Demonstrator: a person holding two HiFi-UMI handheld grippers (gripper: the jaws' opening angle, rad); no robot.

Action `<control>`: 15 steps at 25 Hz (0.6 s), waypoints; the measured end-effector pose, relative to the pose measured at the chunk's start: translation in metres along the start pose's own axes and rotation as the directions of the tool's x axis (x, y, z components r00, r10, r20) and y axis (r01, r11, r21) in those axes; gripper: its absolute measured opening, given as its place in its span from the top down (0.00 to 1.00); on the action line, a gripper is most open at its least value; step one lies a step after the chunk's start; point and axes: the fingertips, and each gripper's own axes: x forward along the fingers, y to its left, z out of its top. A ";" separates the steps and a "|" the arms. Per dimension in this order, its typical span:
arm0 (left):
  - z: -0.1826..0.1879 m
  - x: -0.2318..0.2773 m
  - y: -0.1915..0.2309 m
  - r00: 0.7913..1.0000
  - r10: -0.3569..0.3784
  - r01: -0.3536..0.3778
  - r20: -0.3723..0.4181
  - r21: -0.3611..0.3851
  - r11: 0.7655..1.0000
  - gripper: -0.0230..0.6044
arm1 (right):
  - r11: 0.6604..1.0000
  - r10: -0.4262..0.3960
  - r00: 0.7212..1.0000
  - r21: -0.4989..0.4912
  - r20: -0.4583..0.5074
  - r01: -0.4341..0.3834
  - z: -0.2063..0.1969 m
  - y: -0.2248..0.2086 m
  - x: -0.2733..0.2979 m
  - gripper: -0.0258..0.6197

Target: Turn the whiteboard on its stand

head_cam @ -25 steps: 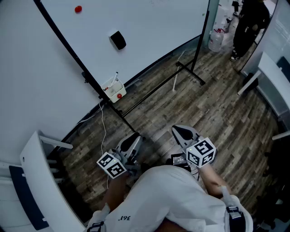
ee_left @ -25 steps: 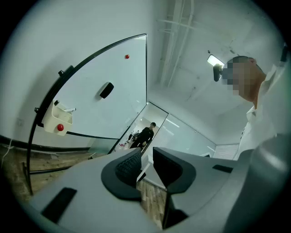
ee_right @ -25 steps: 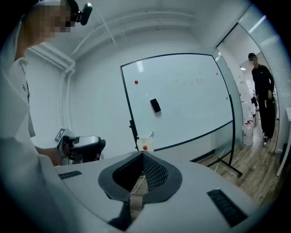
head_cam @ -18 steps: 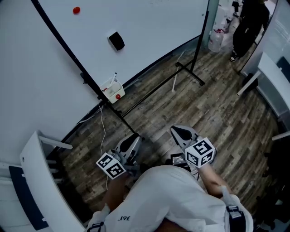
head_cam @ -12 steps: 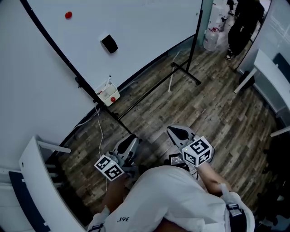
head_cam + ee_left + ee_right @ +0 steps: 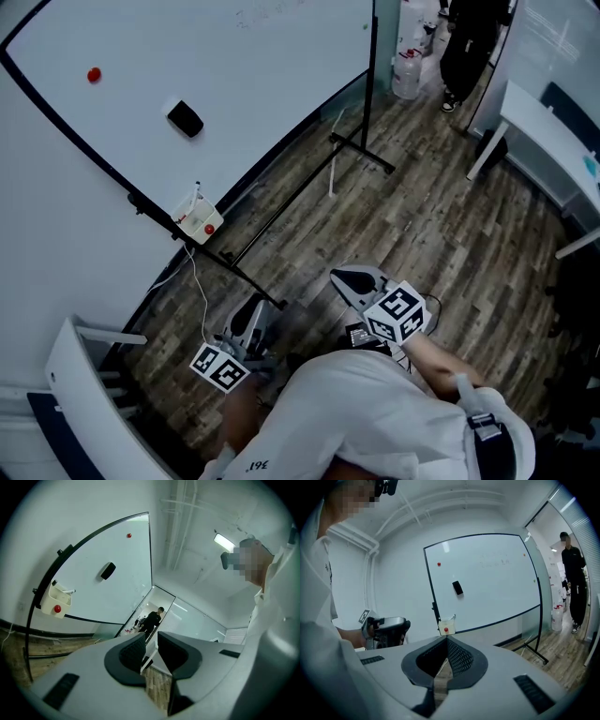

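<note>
Left gripper (image 6: 255,309) and right gripper (image 6: 342,277) — both closed, empty — hover short of the whiteboard (image 6: 234,66); closed jaws nudging its frame could slip off.

The white whiteboard (image 6: 253,66) has a black frame, with 1 red magnet (image 6: 94,75) and 1 black eraser (image 6: 186,119) on it, above the grey-brown wood-grain floor (image 6: 441,225).

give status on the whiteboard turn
left gripper and right gripper shut, empty. whiteboard untouched, ahead of both. stand foot and cable lie by left gripper.
</note>
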 end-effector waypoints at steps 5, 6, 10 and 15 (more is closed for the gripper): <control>-0.004 0.004 -0.008 0.999 0.030 -0.030 0.016 0.012 0.999 0.85 | 0.999 0.015 1.000 0.029 0.027 -0.016 0.001 -0.011 -0.017 0.92; -0.005 0.006 -0.009 0.999 0.033 -0.033 0.018 0.015 0.999 0.85 | 0.999 0.016 0.999 0.036 0.035 -0.017 0.002 -0.013 -0.019 0.92; -0.004 0.009 -0.008 0.998 0.057 -0.058 0.025 0.026 0.998 0.85 | 0.999 0.025 0.998 0.045 0.055 -0.027 0.002 -0.019 -0.022 0.91; -0.001 0.004 0.000 0.992 0.115 -0.117 0.042 0.042 0.992 0.85 | 0.998 0.036 0.997 0.050 0.065 -0.039 0.000 -0.026 -0.021 0.91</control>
